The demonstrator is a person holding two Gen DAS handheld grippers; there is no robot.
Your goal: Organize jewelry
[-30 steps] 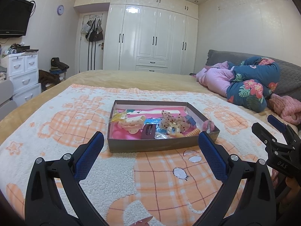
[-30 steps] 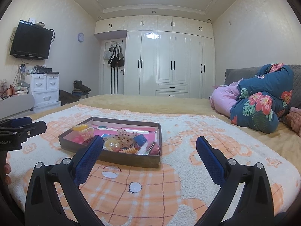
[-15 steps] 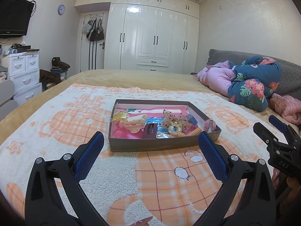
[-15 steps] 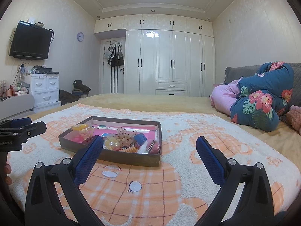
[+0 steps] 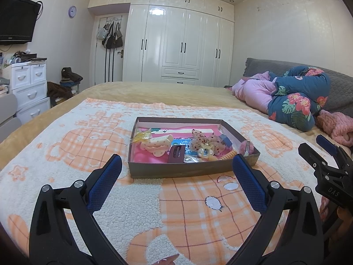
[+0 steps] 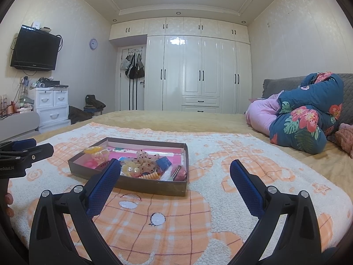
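Little has changed over the last sec: both views have crept a bit closer to the tray (image 5: pixel 189 172), which now sits slightly larger at centre frame in the left wrist view and centre-left in the right wrist view. Nothing inside it looks shifted.

Tray rests on the orange-and-white blanket (image 5: pixel 198 209) on the bed, holding a jumble of hair accessories/jewelry: cream bow clip (image 5: pixel 157 145), dark maroon clip (image 5: pixel 176 153), spotted bow (image 5: pixel 206 141), orange coil tie (image 5: pixel 228 155), pink fuzzy clip (image 5: pixel 245 146) at the right wall.

Left gripper (image 5: pixel 176 176) & right gripper (image 6: pixel 174 181): jaws spread wide, nothing between them, both short of the tray and above the blanket.

Meaning: prob. a slow approach, but items all in the tray fits either sorting about to happen or a finished tidy w/ grippers hovering. Can't tell which.
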